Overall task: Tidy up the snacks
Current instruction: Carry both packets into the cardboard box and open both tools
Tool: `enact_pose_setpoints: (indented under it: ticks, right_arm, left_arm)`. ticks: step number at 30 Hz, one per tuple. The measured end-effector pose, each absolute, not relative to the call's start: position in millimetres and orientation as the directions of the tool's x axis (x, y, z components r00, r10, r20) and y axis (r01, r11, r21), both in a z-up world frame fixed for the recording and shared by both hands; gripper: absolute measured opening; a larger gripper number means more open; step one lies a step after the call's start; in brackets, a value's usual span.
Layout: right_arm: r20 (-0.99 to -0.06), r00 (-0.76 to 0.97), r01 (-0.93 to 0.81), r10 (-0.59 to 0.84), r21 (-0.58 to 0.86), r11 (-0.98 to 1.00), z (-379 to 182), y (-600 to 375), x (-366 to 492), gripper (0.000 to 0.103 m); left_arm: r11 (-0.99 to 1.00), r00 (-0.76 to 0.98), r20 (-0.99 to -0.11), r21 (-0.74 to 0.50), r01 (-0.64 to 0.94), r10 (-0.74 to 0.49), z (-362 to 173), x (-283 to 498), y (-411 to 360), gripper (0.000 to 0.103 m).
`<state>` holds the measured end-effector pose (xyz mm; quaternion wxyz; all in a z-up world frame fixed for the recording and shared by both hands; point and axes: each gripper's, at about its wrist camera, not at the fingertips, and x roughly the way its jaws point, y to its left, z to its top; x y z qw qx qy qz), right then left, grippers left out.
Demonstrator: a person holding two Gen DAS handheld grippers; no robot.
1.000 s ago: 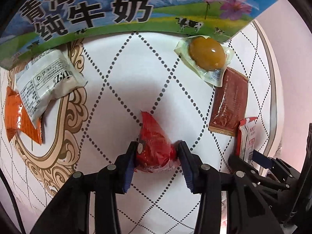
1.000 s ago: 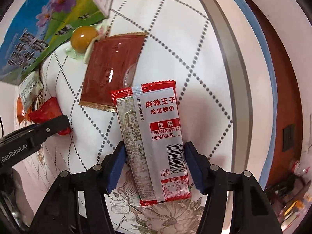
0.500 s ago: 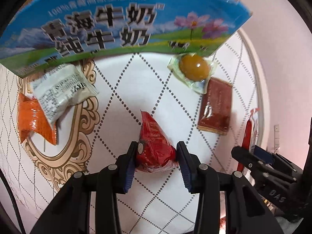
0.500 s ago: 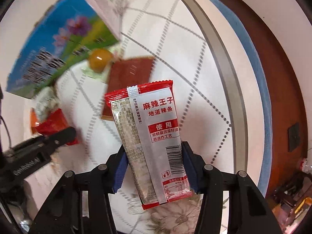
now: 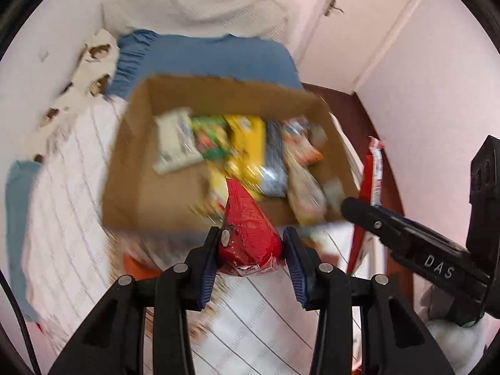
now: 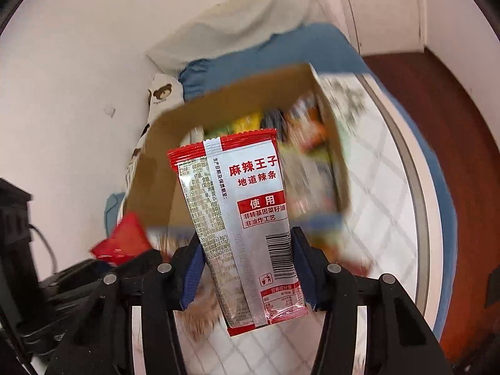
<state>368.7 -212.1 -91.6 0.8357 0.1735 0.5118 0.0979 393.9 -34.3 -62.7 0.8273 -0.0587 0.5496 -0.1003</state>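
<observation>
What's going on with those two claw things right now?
Left gripper shut on red packet. Right gripper shut on spicy-strip packet. Both above cardboard box of snacks. Nothing in the way.

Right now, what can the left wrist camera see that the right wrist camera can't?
Only the left wrist view shows the left tool squeezing the red triangle snack, and a door handle. Only the right wrist view shows the writing and barcode on the red-and-silver packet in the right tool, and a bear-print pillow. Both show the cardboard box with snacks inside and the blue bedding.
</observation>
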Motion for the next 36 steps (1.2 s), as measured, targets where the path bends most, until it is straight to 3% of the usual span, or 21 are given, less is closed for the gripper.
enact_pose_setpoints:
  ticks: [5,9,18,19,20,22,24,26,29,31,36]
  right_arm:
    - [-0.84,0.453,0.023,0.299,0.347,0.938,-89,-189,431,0.055]
    - [-0.872,0.417,0.068,0.257,0.312,0.948,-115,-174,472,0.055]
    - [-0.935,0.283,0.137,0.216,0.262,0.955,-189,-164,490,0.056]
    - [-0.94,0.263,0.14,0.215,0.258,0.956,-194,-164,490,0.059]
    - [-0.948,0.234,0.136,0.217,0.253,0.958,-200,-163,488,0.071]
    - [-0.958,0.201,0.129,0.206,0.235,0.964,-207,-163,486,0.095]
    - [-0.959,0.209,0.123,0.19,0.219,0.968,-205,-165,480,0.095]
    - [-0.962,0.219,0.117,0.162,0.19,0.975,-201,-165,478,0.095]
    - [-0.963,0.239,0.102,0.128,0.156,0.982,-192,-166,474,0.097]
    - [-0.961,0.256,0.094,0.107,0.135,0.986,-185,-166,471,0.097]
    - [-0.954,0.292,0.092,0.069,0.1,0.991,-165,-176,461,0.098]
  left_arm:
    - [0.988,0.355,-0.924,-0.152,0.012,-0.146,-76,461,5,0.038]
    - [0.993,0.262,-0.959,-0.116,-0.03,-0.105,-117,494,19,0.038]
    - [0.988,0.073,-0.988,-0.141,-0.057,-0.137,-188,510,25,0.038]
    - [0.987,0.074,-0.987,-0.145,-0.062,-0.14,-188,507,24,0.039]
    - [0.988,0.08,-0.987,-0.145,-0.06,-0.14,-190,507,25,0.04]
    - [0.987,0.085,-0.986,-0.151,-0.055,-0.146,-192,505,26,0.046]
    - [0.986,0.081,-0.984,-0.164,-0.04,-0.16,-191,502,22,0.053]
    - [0.985,0.082,-0.982,-0.17,-0.007,-0.169,-189,499,14,0.07]
    - [0.988,0.114,-0.982,-0.15,0.025,-0.152,-182,492,4,0.083]
    - [0.989,0.123,-0.982,-0.143,0.03,-0.145,-179,488,1,0.088]
    - [0.994,0.207,-0.972,-0.105,0.019,-0.107,-158,472,0,0.088]
